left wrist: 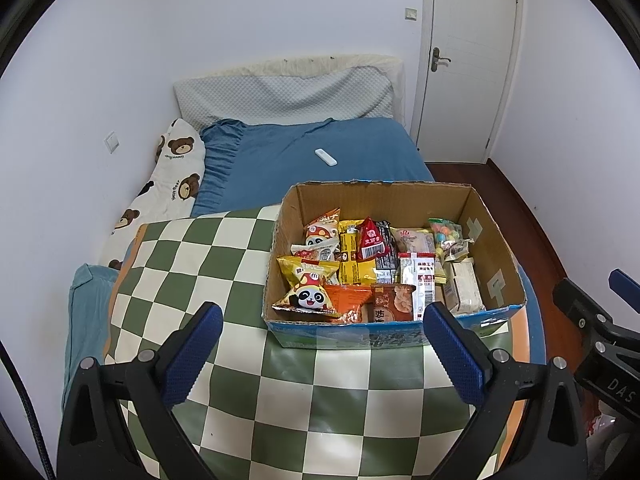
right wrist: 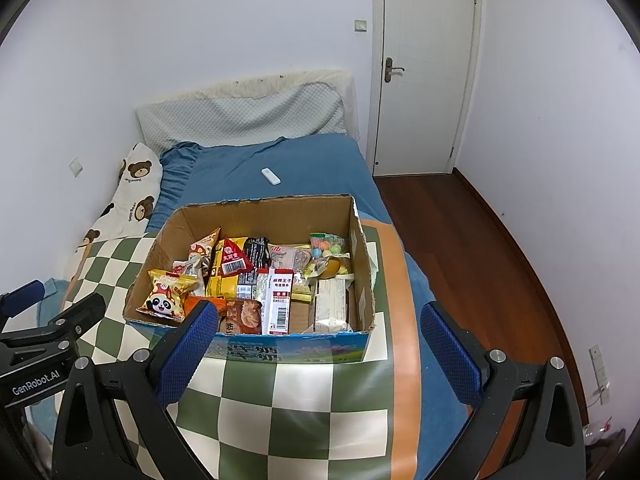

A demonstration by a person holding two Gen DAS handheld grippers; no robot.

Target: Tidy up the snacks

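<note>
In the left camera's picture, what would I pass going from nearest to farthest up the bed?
Checkered mat → cardboard box of snacks → white remote on the blue sheet → pillow → wall.

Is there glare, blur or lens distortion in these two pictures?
Left wrist view: strong fisheye bending of the door and black corners; soft glare on the checked mat. Right wrist view: same bending, sharp focus on the snack box, even light, no hard shadows.
</note>
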